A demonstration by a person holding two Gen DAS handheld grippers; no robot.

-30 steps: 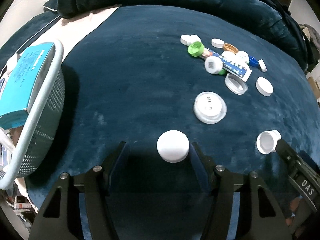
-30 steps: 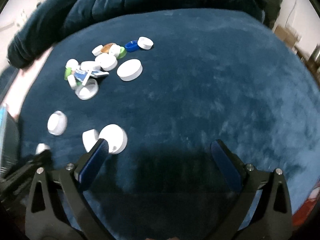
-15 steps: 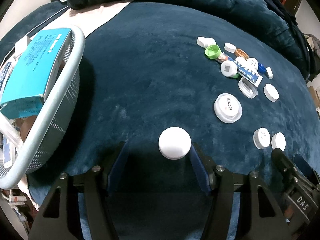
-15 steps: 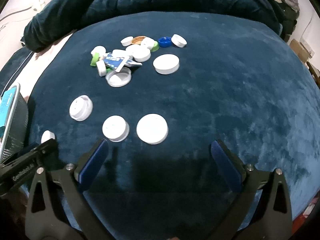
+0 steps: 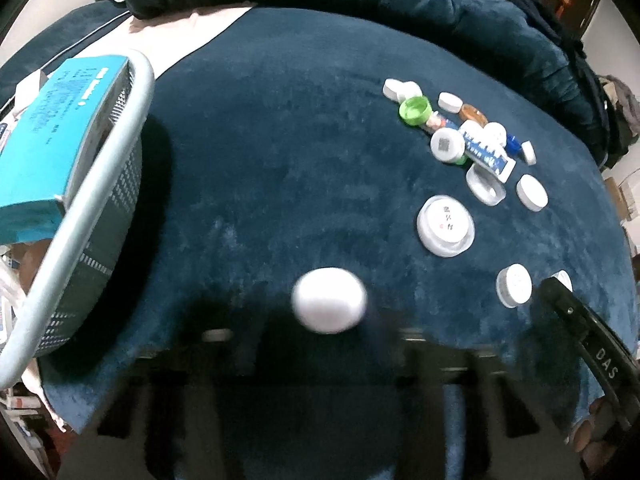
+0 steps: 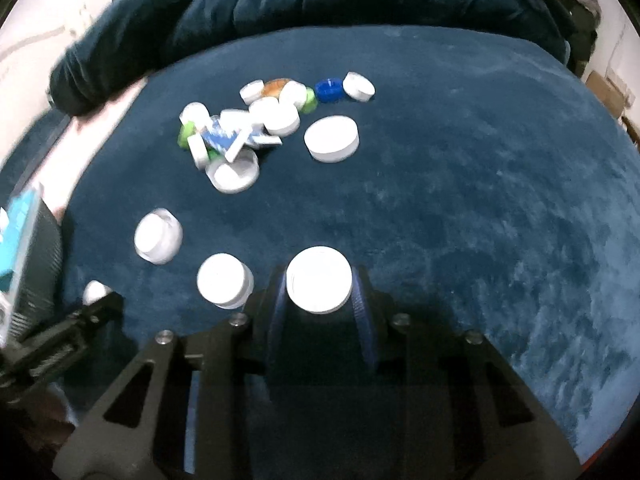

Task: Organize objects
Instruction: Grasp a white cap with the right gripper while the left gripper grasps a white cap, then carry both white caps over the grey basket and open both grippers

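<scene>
My right tool (image 6: pixel 320 286) clamps a white cap (image 6: pixel 319 285); left tool (image 5: pixel 326 332) closes on another cap (image 5: pixel 329 300); open blanket (image 6: pixel 500 208) lies rightward.

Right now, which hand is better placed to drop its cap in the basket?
Left. Its gripper has a white cap right beside the basket. The right gripper, shut on its own cap, sits farther away.

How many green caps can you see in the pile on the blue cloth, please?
2. An open green cap lies at the pile's left end. A second green cap peeks out from under white caps beside the blue cap. More may be hidden inside the pile.
</scene>
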